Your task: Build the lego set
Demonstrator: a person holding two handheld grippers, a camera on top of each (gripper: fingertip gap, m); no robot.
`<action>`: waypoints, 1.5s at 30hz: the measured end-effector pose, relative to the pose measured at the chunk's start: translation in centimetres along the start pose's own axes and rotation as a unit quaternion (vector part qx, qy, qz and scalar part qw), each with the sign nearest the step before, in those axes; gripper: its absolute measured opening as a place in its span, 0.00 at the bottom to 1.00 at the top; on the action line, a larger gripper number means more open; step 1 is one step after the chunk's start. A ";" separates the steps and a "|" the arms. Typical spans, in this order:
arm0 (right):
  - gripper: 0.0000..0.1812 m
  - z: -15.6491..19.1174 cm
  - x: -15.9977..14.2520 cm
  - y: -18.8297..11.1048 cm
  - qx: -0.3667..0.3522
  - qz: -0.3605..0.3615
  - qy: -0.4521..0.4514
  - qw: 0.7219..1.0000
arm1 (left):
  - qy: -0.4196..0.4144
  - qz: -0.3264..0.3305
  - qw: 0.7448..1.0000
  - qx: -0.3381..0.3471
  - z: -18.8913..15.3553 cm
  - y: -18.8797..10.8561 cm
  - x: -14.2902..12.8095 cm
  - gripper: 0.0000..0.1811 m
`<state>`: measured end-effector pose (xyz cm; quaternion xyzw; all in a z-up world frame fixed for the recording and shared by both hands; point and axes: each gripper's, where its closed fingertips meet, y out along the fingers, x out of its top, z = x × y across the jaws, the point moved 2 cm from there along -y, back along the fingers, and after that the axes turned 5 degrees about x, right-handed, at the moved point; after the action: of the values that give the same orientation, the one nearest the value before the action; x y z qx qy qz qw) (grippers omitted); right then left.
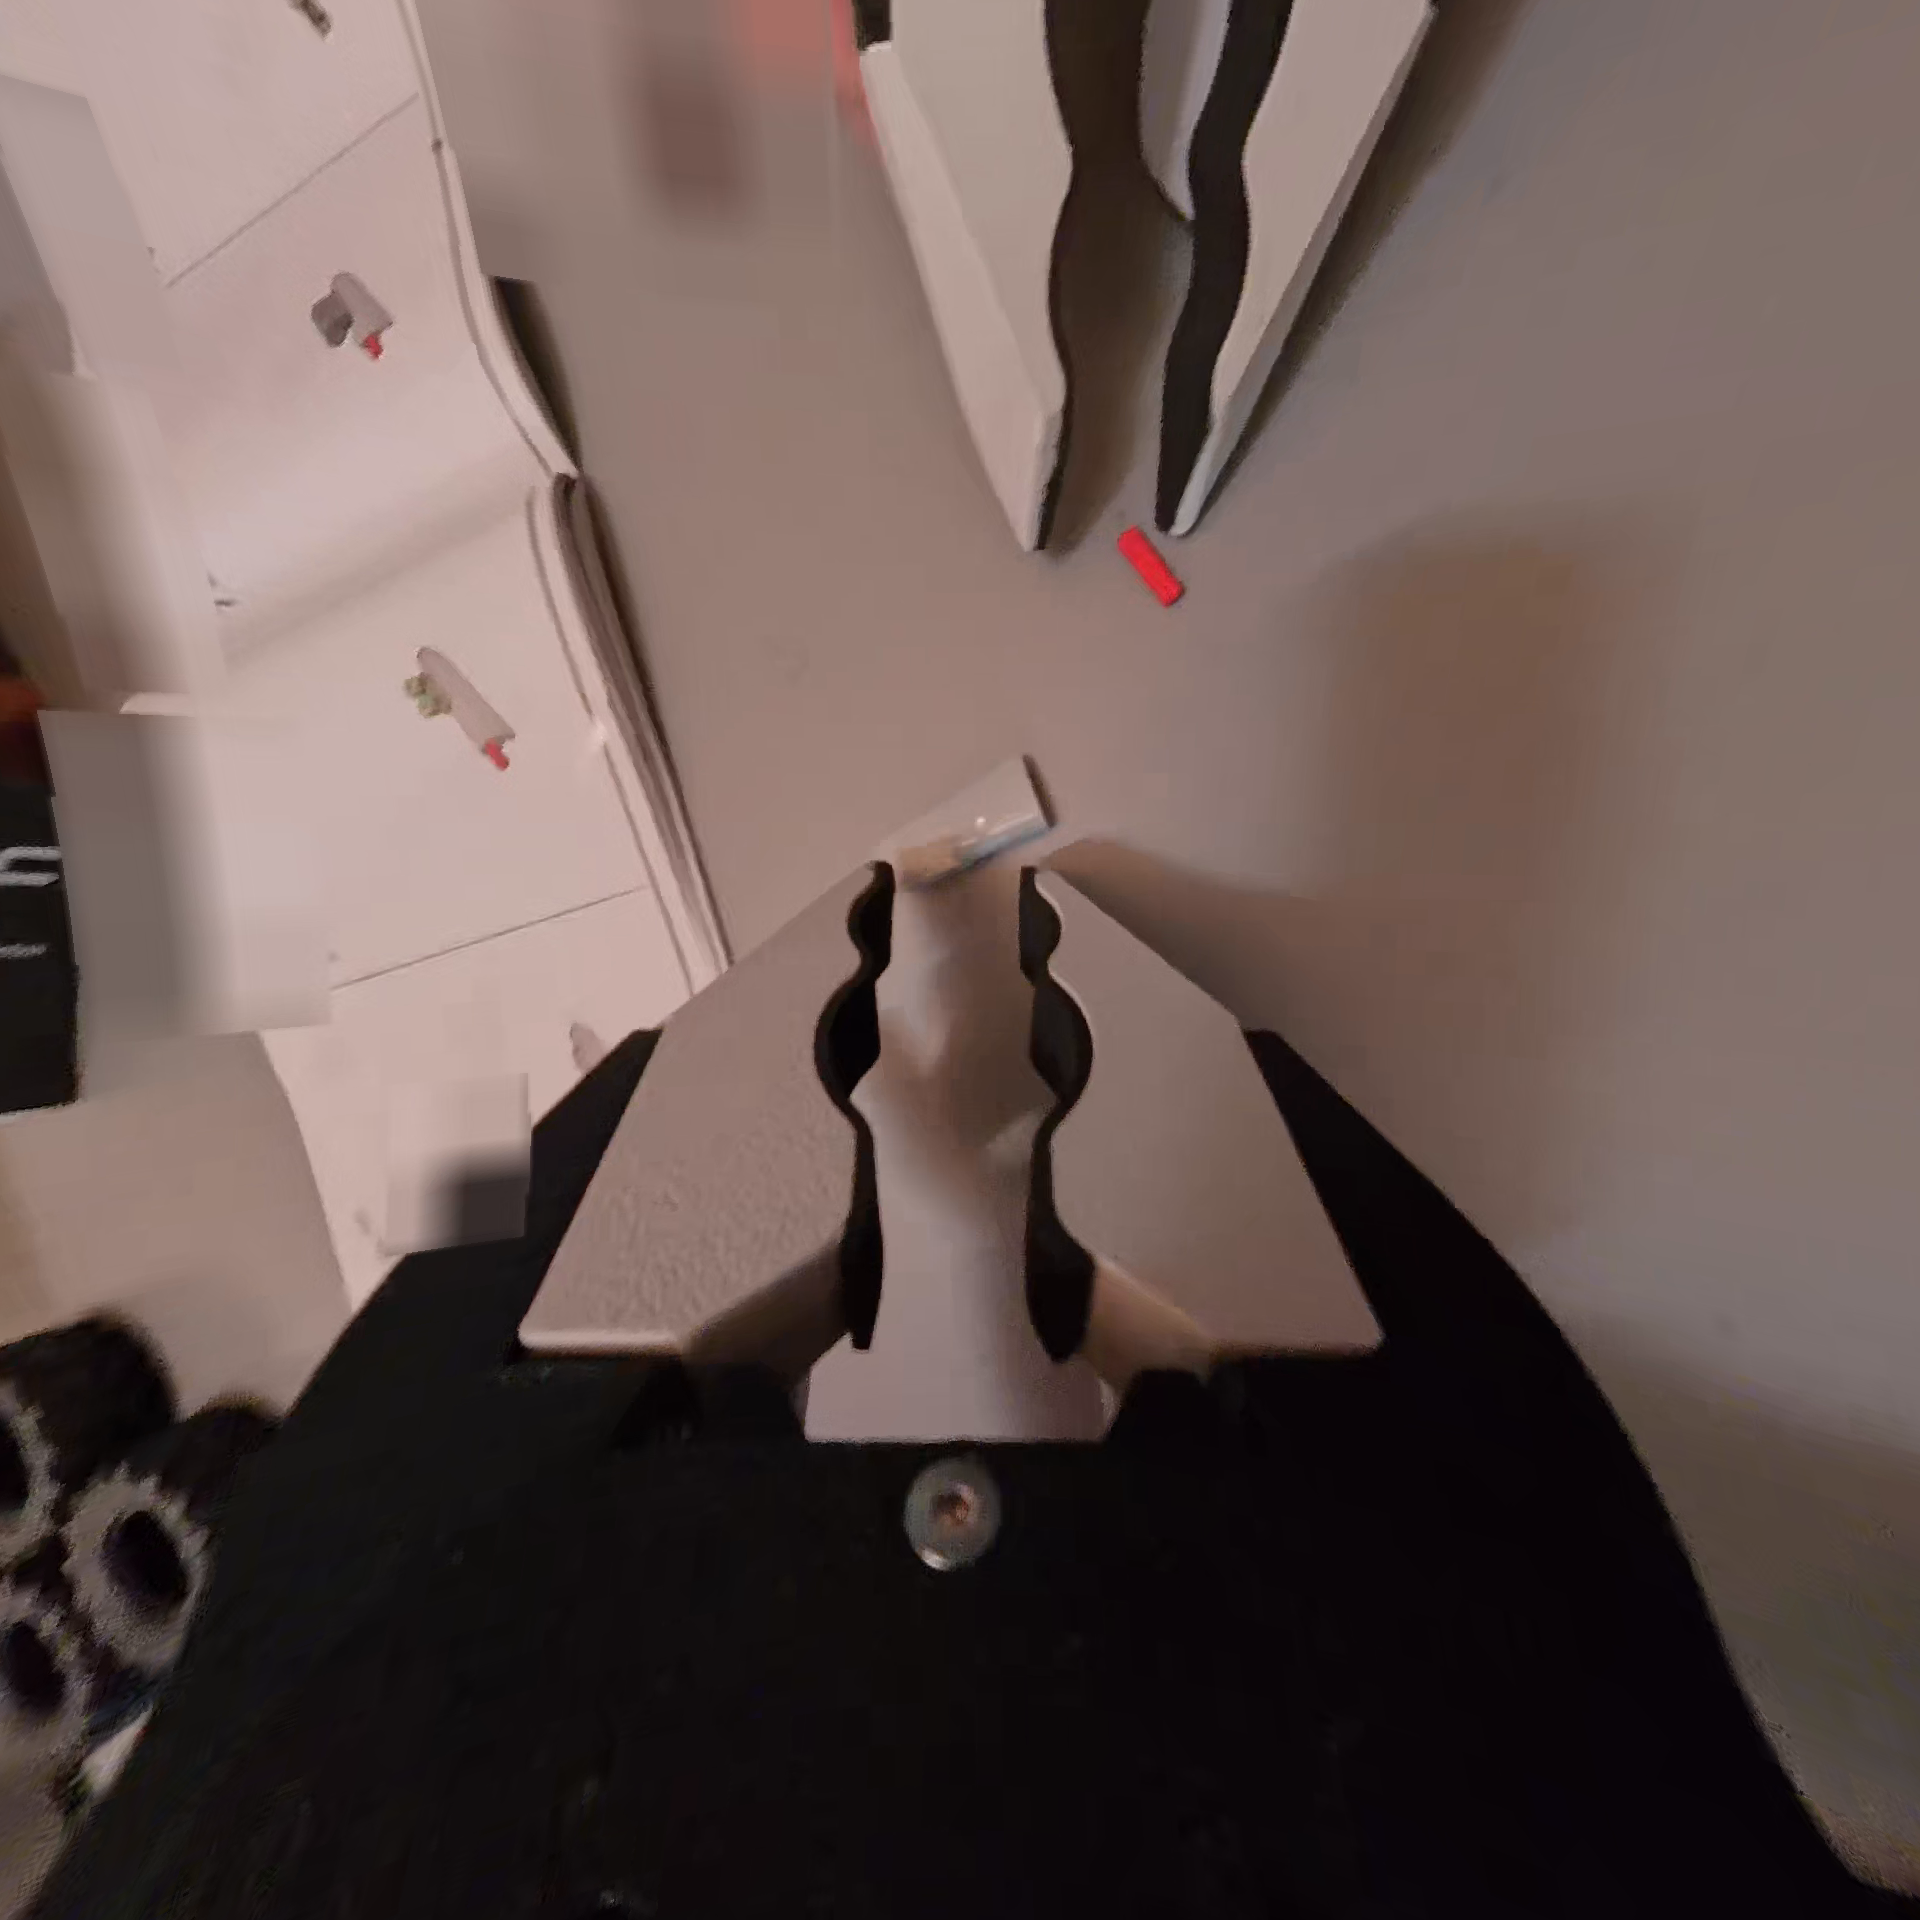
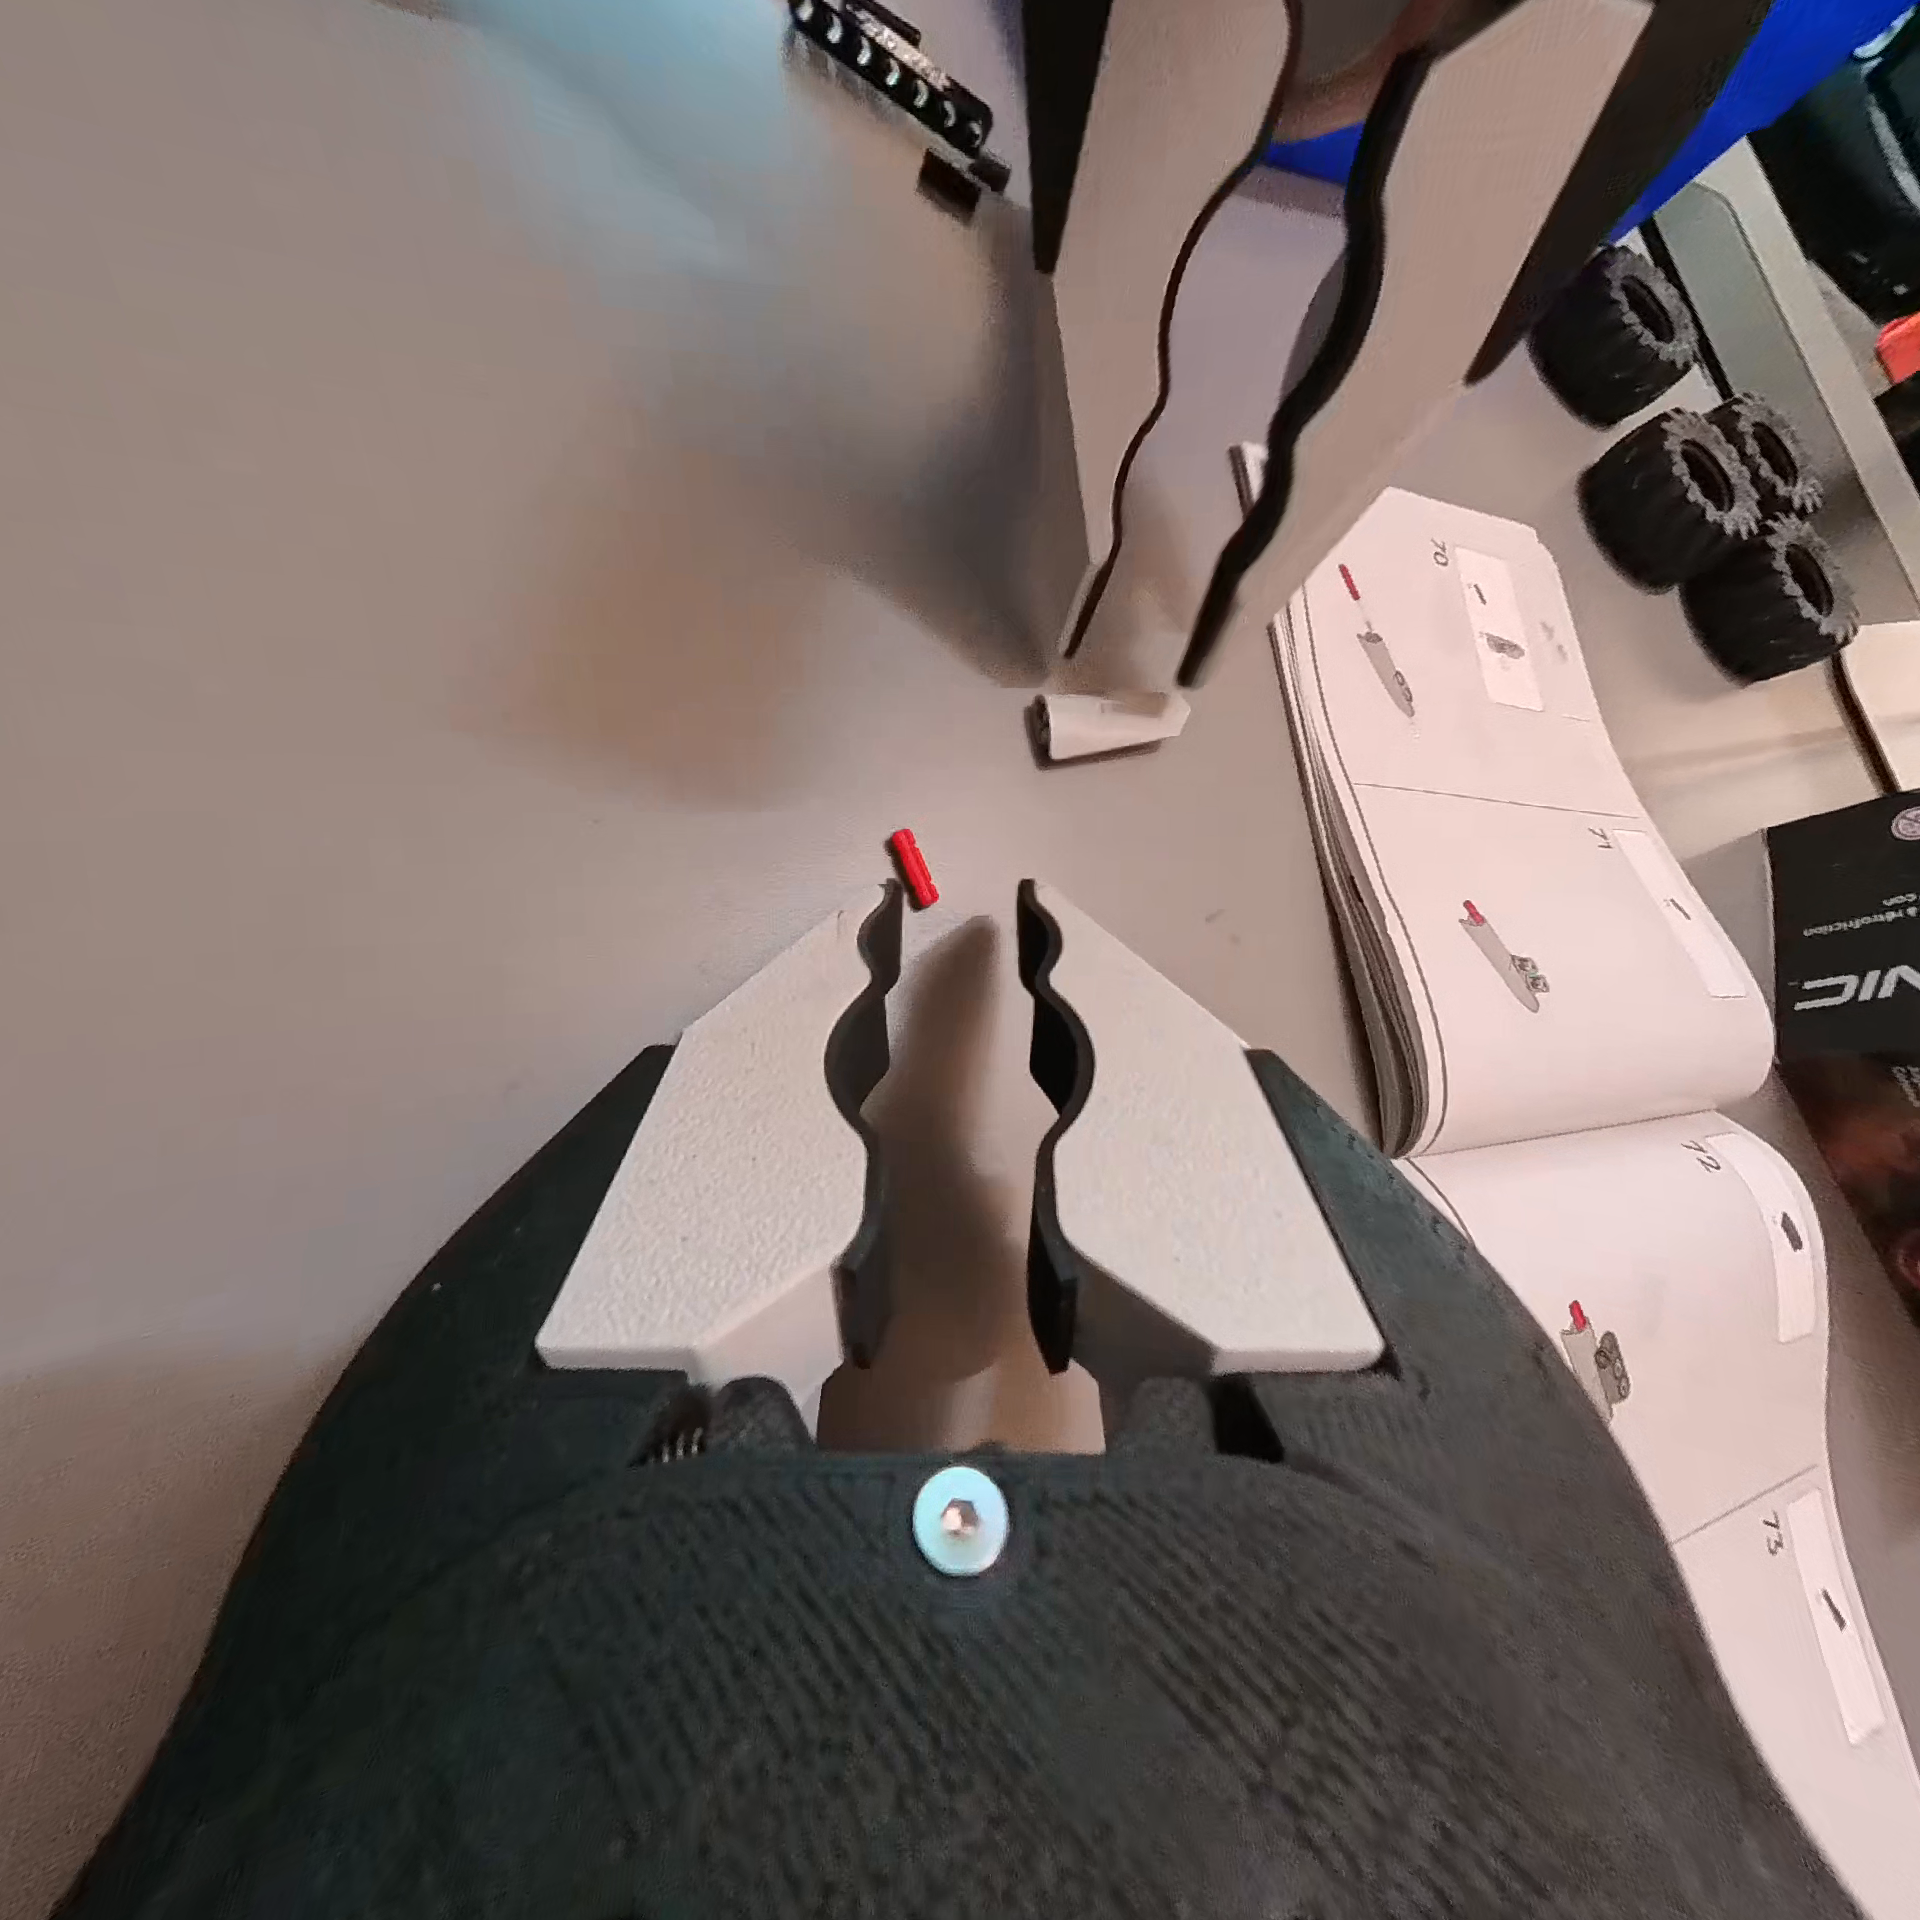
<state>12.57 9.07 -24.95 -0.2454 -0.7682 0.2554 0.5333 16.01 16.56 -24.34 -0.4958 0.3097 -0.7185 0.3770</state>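
A small red pin [image 1: 1150,566] lies on the grey table [image 1: 1507,779]. A light grey Lego piece [image 1: 977,821] lies flat just beyond the tips of my left gripper [image 1: 956,878], which is open and empty. My right gripper [image 1: 1110,530] shows at the top of the left wrist view, open, its tips next to the red pin. In the right wrist view my right gripper [image 2: 954,894] is open and empty, with the red pin [image 2: 914,868] just ahead of its left fingertip. The left gripper [image 2: 1130,665] hangs over the grey piece [image 2: 1101,727] there.
An open instruction booklet [image 2: 1507,883] lies to the right of the pieces; it is on the left in the left wrist view [image 1: 416,623]. Black tyres [image 2: 1714,520] stand beyond it. A black Lego beam [image 2: 904,83] lies at the far edge. A black box [image 2: 1849,935] is at the right. Spacing between my two grippers at the tips: around 7 cm.
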 end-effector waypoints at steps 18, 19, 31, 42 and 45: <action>0.12 -0.7 1.4 -0.2 -0.022 -0.014 0.001 1.000 | -0.048 -0.039 0.994 0.095 -0.8 -0.7 -0.4 0.19; 0.12 -0.7 1.3 -0.2 -0.023 -0.009 -0.001 1.000 | -0.039 -0.042 0.994 0.092 -0.6 -0.6 -0.4 0.19; 0.10 -1.2 1.9 0.2 -0.015 0.006 0.009 1.000 | -0.061 -0.098 0.993 -0.041 -1.1 1.3 0.8 0.10; 0.08 -0.2 1.7 1.1 0.024 0.074 0.041 0.996 | -0.078 -0.076 0.992 0.062 -2.8 0.5 0.2 0.00; 0.01 -0.3 1.0 1.6 0.042 0.104 0.050 0.992 | -0.080 -0.096 0.990 0.061 -3.5 0.6 0.8 0.00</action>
<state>12.70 10.95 -25.22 -0.3136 -0.6998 0.3287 0.5513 12.66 15.80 -25.60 -0.5552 0.1847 -0.7267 0.3598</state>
